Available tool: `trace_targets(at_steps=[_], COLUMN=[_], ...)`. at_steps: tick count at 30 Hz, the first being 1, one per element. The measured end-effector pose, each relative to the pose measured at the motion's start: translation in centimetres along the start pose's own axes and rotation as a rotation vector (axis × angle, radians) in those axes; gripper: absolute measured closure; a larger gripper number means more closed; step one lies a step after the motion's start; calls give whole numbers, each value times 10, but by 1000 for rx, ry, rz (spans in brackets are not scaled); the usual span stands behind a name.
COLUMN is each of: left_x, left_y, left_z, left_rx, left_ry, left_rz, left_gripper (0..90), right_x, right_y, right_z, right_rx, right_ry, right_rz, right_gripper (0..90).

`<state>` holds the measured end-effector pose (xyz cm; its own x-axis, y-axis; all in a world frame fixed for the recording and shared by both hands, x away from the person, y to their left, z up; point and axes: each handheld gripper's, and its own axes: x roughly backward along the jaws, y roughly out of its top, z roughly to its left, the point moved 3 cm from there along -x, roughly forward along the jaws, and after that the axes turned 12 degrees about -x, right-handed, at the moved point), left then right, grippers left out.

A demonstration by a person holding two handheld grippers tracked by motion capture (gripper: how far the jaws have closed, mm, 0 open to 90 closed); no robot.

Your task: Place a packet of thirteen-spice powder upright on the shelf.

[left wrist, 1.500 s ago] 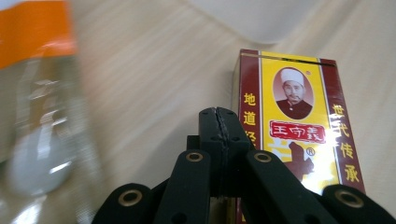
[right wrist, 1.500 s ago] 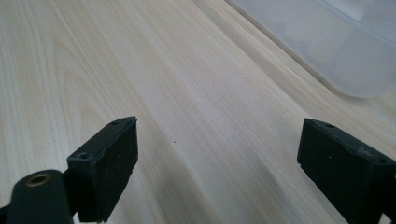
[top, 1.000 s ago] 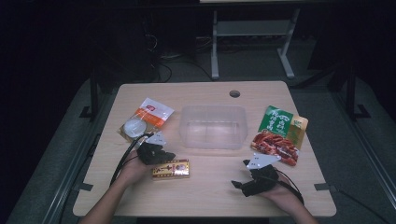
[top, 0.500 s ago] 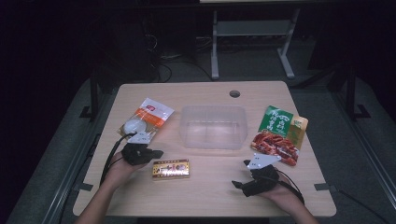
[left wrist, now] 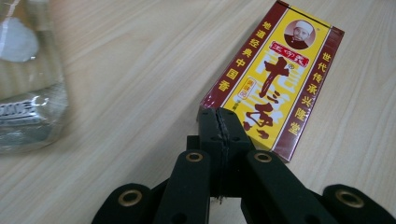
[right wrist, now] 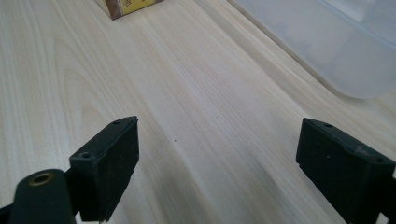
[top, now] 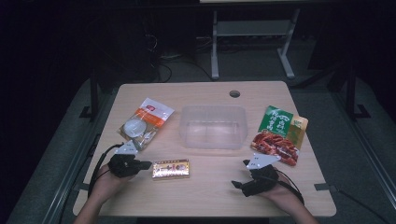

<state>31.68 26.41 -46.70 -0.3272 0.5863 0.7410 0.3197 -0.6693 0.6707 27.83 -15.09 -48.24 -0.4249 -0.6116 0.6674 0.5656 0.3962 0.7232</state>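
A maroon and yellow box [top: 171, 168] lies flat near the table's front left. In the left gripper view the box [left wrist: 275, 79] lies just past my left gripper [left wrist: 218, 121], whose jaws are pressed together with nothing between them, the tips at the box's near corner. From above, the left gripper [top: 144, 164] points right at the box's left end. My right gripper [top: 240, 173] rests at the front right, and in its own view the right gripper [right wrist: 217, 158] stands wide open over bare wood.
A clear plastic tub [top: 212, 108] stands mid-table, its corner [right wrist: 327, 42] ahead of the right gripper. An orange and white bag [top: 144, 122] lies at the left, a green and red snack packet [top: 279, 134] at the right. Table edges are close behind both hands.
My left gripper has drawn back to the left, off the box, which stays where it lay. The right gripper has not moved.
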Motion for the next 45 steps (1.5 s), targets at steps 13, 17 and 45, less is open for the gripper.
trace_targets(at_steps=[13,17,45], left_x=[-14,-23,-90], left_y=[11,20,86], left_z=[-6,-11,-50], left_rx=[-21,-26,-187], left_ry=[-36,-69,-184], left_rz=[-19,-37,-55], left_gripper=[896,896,885], right_x=[-1,-1,1], right_y=[0,0,3], right_z=[0,0,11], right_rx=[4,9,44], right_ry=[7,15,127], right_rz=[1,0,25], right_gripper=[127,127,78])
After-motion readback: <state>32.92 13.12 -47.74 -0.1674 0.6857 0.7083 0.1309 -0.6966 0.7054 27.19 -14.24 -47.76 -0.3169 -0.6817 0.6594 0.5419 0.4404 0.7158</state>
